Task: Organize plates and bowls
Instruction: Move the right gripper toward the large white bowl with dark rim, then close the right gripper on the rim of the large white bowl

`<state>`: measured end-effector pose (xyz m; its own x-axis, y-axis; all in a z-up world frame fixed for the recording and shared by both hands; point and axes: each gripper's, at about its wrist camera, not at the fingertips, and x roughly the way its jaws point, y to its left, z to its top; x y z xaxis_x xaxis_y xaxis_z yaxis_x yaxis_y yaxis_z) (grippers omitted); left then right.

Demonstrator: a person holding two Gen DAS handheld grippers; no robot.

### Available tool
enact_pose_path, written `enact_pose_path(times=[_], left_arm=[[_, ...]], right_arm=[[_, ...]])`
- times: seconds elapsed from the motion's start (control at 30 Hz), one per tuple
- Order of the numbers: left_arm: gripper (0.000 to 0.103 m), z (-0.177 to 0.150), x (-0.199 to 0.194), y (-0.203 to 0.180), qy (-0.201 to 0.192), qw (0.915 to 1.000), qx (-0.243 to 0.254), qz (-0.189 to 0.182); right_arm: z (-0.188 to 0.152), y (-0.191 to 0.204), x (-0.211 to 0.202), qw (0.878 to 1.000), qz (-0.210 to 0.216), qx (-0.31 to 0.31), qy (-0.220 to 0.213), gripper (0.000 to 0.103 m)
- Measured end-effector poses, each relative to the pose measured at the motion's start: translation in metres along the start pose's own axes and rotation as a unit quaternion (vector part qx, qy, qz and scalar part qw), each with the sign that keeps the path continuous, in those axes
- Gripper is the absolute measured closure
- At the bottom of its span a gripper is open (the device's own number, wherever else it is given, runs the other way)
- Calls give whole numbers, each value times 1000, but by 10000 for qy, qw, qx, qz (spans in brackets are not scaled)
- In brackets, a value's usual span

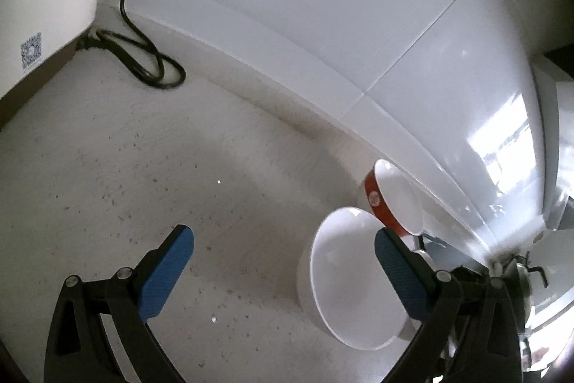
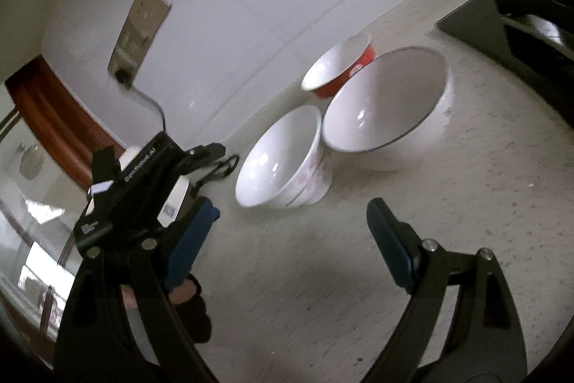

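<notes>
White bowls (image 2: 283,160) and a red bowl (image 2: 340,67) sit unstacked at the countertop's (image 2: 466,203) back edge; both grippers, left (image 1: 283,275) and right (image 2: 290,239), gape empty.

In the left wrist view, the left tool's (image 1: 283,270) right finger (image 1: 401,275) covers part of the white bowl (image 1: 344,279) and the base of the red bowl (image 1: 384,203). A blurred metallic object (image 1: 538,279) at the right edge cannot be identified. In the right wrist view, the big bowl (image 2: 387,103) hides part of the red bowl (image 2: 340,67).
</notes>
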<state>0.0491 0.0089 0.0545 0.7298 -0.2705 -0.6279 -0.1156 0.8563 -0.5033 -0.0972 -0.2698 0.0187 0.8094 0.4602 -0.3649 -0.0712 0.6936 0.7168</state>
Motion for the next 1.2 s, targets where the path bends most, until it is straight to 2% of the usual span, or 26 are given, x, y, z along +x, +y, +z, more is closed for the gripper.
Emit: enact_pose_path(times=[0.07, 0.17, 0.3, 0.47, 0.57, 0.73, 0.83, 0.9, 0.97, 1.03, 1.2], left_arm=[[1, -6, -5, 2, -92, 9997, 190, 114], [1, -13, -11, 2, -47, 9990, 421, 164], [1, -12, -15, 1, -18, 9991, 394, 161], [1, -21, -15, -1, 153, 9987, 426, 245], [1, -29, -14, -6, 394, 9975, 534, 243], [1, -54, -20, -17, 803, 9934, 823, -47], [1, -71, -14, -29, 1236, 9857, 1097, -320], [1, -82, -9, -40, 1466, 9790, 1345, -436], [1, -92, -8, -49, 1512, 9743, 1608, -451], [1, -98, -6, -56, 1548, 9697, 1826, -489], [1, -93, -4, -52, 1461, 9721, 1723, -627]], right_arm=[[3, -9, -9, 9994, -94, 217, -250, 14], [10, -32, -23, 9941, -500, 754, -604, 14], [20, -53, -26, 9860, -883, 1164, -808, 14], [46, -48, -3, 9864, -1343, 600, -734, 14], [56, -46, 18, 9877, -1460, 390, -387, 14], [64, -43, 37, 9867, -1617, 83, -161, 14], [70, -50, 48, 9856, -1682, 119, 80, 17], [72, -56, 52, 9847, -1727, 108, 226, 30], [72, -58, 58, 9822, -1834, 46, 412, 60], [72, -61, 60, 9808, -1886, 32, 500, 72], [65, -56, 45, 9755, -2069, -327, 668, 80]])
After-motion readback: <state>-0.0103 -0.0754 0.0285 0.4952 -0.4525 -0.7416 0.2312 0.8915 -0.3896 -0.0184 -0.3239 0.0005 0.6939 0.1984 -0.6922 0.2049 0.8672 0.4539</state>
